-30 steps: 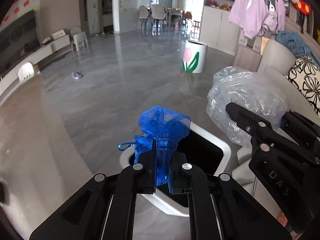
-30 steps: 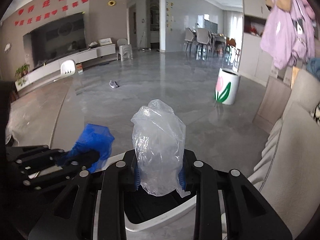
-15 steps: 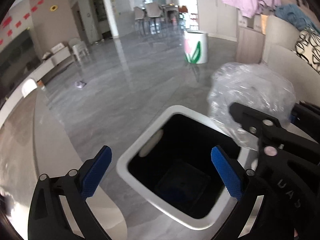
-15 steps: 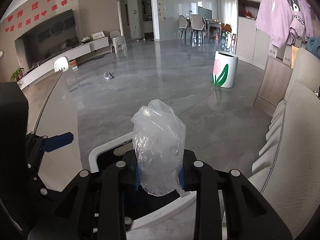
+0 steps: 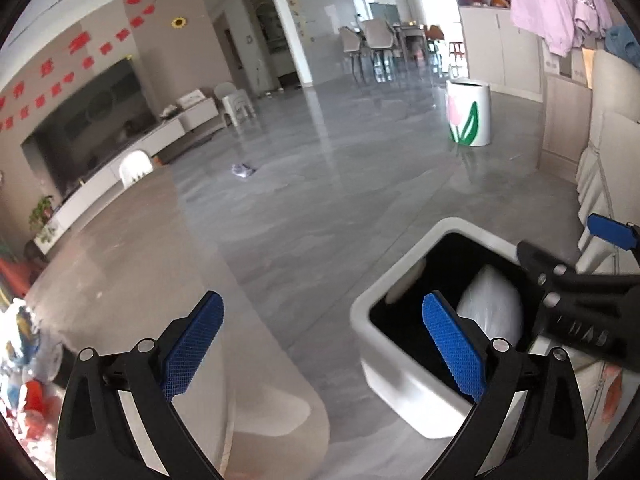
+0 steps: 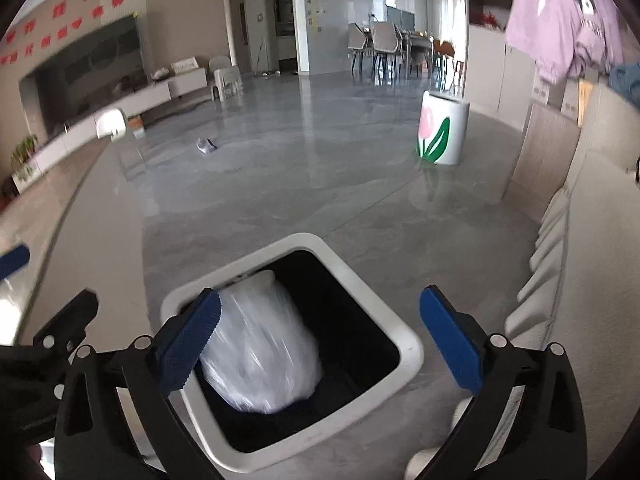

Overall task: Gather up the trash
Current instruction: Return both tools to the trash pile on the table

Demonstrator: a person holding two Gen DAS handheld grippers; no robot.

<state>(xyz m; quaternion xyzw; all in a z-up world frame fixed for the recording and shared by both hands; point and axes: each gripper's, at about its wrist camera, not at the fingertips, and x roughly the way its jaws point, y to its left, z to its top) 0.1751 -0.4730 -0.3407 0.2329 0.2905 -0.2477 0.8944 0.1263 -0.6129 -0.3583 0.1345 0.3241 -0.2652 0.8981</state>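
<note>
Right wrist view, nearest first: the right gripper (image 6: pixel 318 338) has its jaws spread wide and holds nothing. Directly below sits the white bin (image 6: pixel 404 350) with its black interior, and the clear plastic bag (image 6: pixel 260 350) lies inside it, streaked with motion blur, so it may be falling rather than settled. In the left wrist view the left gripper (image 5: pixel 320 350) is likewise spread and empty, hanging over the edge of the pale bench (image 5: pixel 120 264) just beside the bin (image 5: pixel 394 372), where the same bag (image 5: pixel 490 310) shows pale against the dark liner.

At the near left edge of that bench a heap of colourful wrappers (image 5: pixel 18 360) is partly visible; it looks like more trash, though the view there is too poor to be sure. Farther out, a small crumpled scrap (image 6: pixel 206 145) lies on the glossy grey floor, well apart from everything. Beyond it stands a white tulip-painted bin (image 6: pixel 442 130).

Such pieces are likely light, soft and slippery. Thin film crushes flat under the pads, so a bunched fold or a gathered neck is the better place to pinch. A wrapper lying flat should be taken at a raised edge.
</note>
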